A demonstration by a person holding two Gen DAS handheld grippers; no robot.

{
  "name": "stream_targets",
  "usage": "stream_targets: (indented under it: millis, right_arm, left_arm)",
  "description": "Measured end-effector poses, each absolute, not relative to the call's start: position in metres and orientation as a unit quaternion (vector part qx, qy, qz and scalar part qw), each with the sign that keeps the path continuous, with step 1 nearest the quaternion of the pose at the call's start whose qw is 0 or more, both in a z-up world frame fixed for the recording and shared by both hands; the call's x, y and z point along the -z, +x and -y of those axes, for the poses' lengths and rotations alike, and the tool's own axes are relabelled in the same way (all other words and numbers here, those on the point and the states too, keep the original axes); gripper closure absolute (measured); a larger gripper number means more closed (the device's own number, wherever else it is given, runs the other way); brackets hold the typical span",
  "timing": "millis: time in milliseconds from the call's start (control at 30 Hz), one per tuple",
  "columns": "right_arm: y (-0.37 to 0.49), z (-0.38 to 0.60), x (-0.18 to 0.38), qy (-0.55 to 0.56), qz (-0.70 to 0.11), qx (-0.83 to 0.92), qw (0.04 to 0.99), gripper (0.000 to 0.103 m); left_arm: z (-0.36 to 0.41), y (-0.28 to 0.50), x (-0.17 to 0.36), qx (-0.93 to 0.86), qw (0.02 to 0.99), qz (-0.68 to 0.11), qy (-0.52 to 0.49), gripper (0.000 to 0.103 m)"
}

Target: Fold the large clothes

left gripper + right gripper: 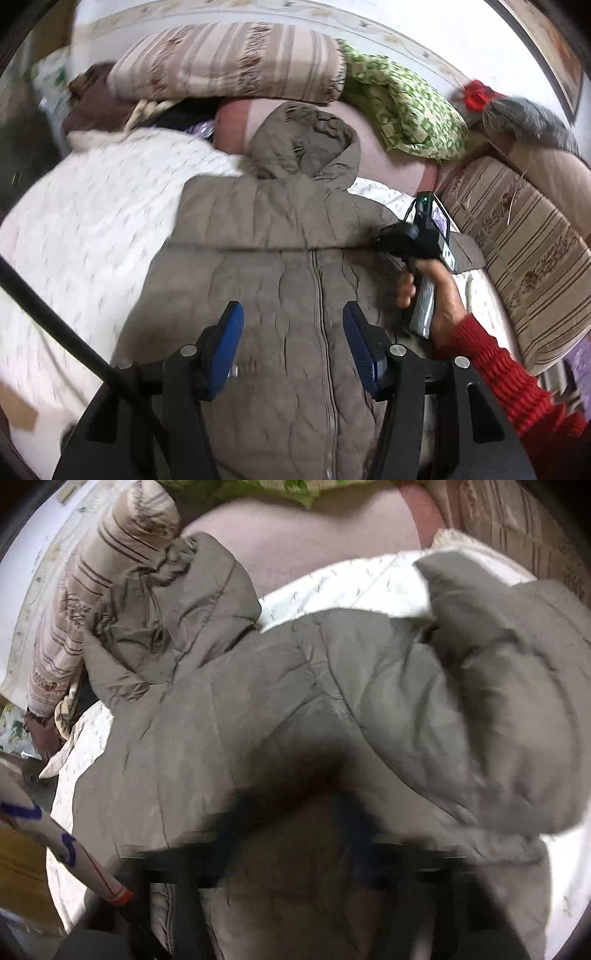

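Note:
A grey-brown hooded puffer jacket (280,266) lies front up on a white bed cover (92,229), its zipper running down the middle and its hood toward the pillows. My left gripper (293,343) is open and empty, its blue pads (231,343) hovering over the jacket's chest. The right gripper (417,240) shows in the left wrist view, held by a hand in a red sleeve at the jacket's right shoulder. In the right wrist view the jacket (258,709) fills the frame and a sleeve (509,701) is bunched at the right; the right gripper (314,834) is blurred against the fabric.
Striped pillows (229,62) and a green floral cloth (406,110) are piled at the head of the bed. A striped cushion (524,251) lines the right side. A dark pole (48,314) crosses the lower left.

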State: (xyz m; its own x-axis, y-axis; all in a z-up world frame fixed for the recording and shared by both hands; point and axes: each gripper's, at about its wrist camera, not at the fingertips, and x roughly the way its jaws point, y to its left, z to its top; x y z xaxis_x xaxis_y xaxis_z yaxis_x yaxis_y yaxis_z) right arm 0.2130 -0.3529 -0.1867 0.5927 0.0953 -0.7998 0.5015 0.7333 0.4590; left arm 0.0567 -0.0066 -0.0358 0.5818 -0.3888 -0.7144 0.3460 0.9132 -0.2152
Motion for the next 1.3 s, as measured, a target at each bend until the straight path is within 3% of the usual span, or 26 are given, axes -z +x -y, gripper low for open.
stream_targets:
  millis: [33,267,400,433,467,500,533,800,933,1133,1300]
  right_arm:
    - [0.207,0.354,0.183,0.353,-0.426,0.126,0.824,0.102]
    - [0.143,0.363,0.165,0.251,-0.454,0.223,0.826,0.101]
    - [0.116,0.355,0.138,0.223,-0.457,0.191,0.84,0.097]
    - [0.113,0.349,0.128,0.214,-0.456,0.181,0.845,0.09]
    - [0.112,0.346,0.121,0.213,-0.455,0.173,0.847,0.07]
    - [0.111,0.344,0.114,0.226,-0.453,0.165,0.847,0.041]
    - [0.11,0.345,0.111,0.245,-0.449,0.157,0.845,0.033]
    - [0.101,0.343,0.11,0.324,-0.424,0.103,0.839,0.033]
    - [0.105,0.352,0.13,0.38,-0.412,0.097,0.822,0.035]
    - [0.167,0.364,0.178,0.421,-0.439,0.108,0.786,0.036]
    - [0.219,0.373,0.2,0.442,-0.429,0.138,0.776,0.036]
  left_arm:
    - [0.002,0.047,0.034,0.199,0.893,-0.403,-0.02,0.048]
    - [-0.008,0.002,0.022,0.157,0.914,-0.374,0.007,0.048]
    - [-0.02,-0.015,0.015,0.126,0.918,-0.376,0.009,0.048]
    - [-0.023,-0.02,0.011,0.114,0.92,-0.376,0.009,0.048]
    - [-0.025,-0.022,0.008,0.107,0.921,-0.374,0.004,0.048]
    - [-0.029,-0.026,0.005,0.101,0.924,-0.37,-0.005,0.048]
    - [-0.031,-0.03,0.003,0.096,0.926,-0.364,-0.016,0.047]
    - [-0.047,-0.057,0.002,0.097,0.932,-0.349,-0.017,0.047]
    - [-0.06,-0.052,-0.005,0.08,0.942,-0.327,0.001,0.04]
    - [-0.072,-0.026,0.01,0.048,0.948,-0.315,0.015,0.039]
    - [-0.079,0.012,0.038,0.046,0.931,-0.363,0.013,0.039]
